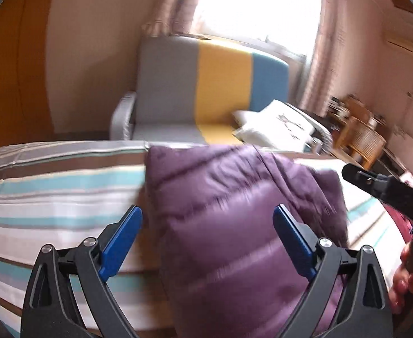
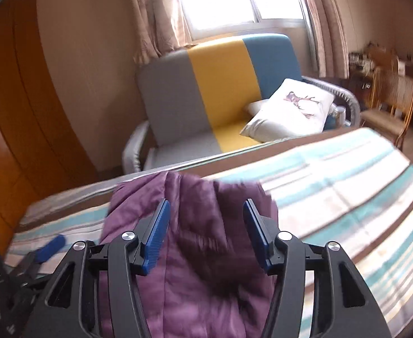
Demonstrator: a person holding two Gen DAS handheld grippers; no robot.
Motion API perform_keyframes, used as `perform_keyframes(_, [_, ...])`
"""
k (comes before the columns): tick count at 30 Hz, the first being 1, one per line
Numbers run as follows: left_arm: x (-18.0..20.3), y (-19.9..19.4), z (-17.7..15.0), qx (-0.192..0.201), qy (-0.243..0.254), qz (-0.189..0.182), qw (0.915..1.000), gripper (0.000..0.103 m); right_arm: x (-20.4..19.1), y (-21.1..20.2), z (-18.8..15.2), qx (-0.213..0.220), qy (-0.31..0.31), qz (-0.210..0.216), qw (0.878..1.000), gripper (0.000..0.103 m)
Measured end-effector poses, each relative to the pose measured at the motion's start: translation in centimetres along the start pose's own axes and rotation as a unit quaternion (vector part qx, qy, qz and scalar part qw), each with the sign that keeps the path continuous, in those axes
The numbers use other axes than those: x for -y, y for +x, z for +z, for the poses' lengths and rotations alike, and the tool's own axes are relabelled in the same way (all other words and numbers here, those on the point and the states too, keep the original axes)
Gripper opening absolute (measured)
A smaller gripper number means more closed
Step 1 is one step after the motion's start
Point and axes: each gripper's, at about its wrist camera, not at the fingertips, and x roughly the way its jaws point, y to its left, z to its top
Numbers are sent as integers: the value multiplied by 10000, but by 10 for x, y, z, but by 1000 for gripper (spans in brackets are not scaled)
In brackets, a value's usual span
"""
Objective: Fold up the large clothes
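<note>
Both hand-held grippers hang over a purple quilted down jacket (image 1: 234, 219) that lies on a bed (image 1: 51, 191) with a striped cover. At the bottom of the left wrist view, the left hand-held gripper (image 1: 208, 242) has its blue pads spread wide, gripping nothing; the jacket fills the lower middle of the frame beneath them, blurred. At the bottom of the right wrist view, the right hand-held gripper (image 2: 205, 236) stands about half open, its pads clear of the fabric, with the jacket showing in the gap below. The jacket sits in the lower centre of that frame, its far edge near the bed's far side. Beyond the bed, in the upper middle of both views, stands a grey, yellow and blue sofa (image 2: 217, 84) with a white cushion (image 2: 291, 112) on it.
</note>
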Motion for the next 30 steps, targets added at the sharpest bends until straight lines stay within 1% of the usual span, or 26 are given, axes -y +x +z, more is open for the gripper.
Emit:
perform_keyframes(1, [1, 7, 6, -36, -54, 51, 10000, 94, -2, 13, 4, -126, 9, 6, 9999, 43])
perform_keyframes(2, [2, 13, 9, -94, -82, 101, 9999, 94, -2, 23, 6, -246, 40, -14, 9997, 39])
perform_keyframes(4, [5, 28, 11, -252, -80, 165, 9995, 94, 3, 53, -1, -525, 76, -186, 9984, 37])
perform_keyframes(5, [7, 36, 9, -343, -55, 165, 9993, 94, 7, 62, -6, -584, 90, -263, 9979, 37])
perform_keyframes(6, [9, 42, 7, -425, -22, 178, 9989, 94, 12, 67, -14, -619, 91, -361, 9974, 37])
perform_keyframes(7, [11, 49, 3, -520, 32, 192, 9985, 94, 19, 70, -18, -626, 92, -429, 9971, 32])
perform_keyframes(8, [12, 56, -1, -601, 81, 193, 9980, 95, 28, 73, -23, -631, 111, -513, 9966, 32])
perform_keyframes(9, [13, 64, -7, -686, 119, 158, 9975, 98, 38, 77, -31, -649, 168, -580, 9961, 32])
perform_keyframes(10, [14, 68, -12, -712, 123, 114, 9973, 99, 49, 82, -38, -702, 287, -551, 9956, 32])
perform_keyframes(11, [15, 71, -17, -721, 112, 16, 9973, 99, 56, 85, -42, -738, 389, -482, 9954, 32])
perform_keyframes(12, [17, 73, -21, -683, 129, 6, 9976, 100, 59, 87, -48, -745, 438, -433, 9953, 32])
perform_keyframes(16, [27, 81, -26, -670, 387, 234, 9967, 100, 53, 104, -52, -878, 135, -574, 9944, 32])
perform_keyframes(20, [24, 90, -33, -655, 331, 275, 9969, 101, 52, 122, -57, -910, 64, -647, 9937, 32])
perform_keyframes(25, [24, 93, -37, -593, 348, 335, 9971, 101, 50, 125, -63, -826, 16, -724, 9939, 32])
perform_keyframes(30, [27, 85, -35, -544, 412, 392, 9969, 101, 48, 121, -64, -757, -24, -763, 9942, 32])
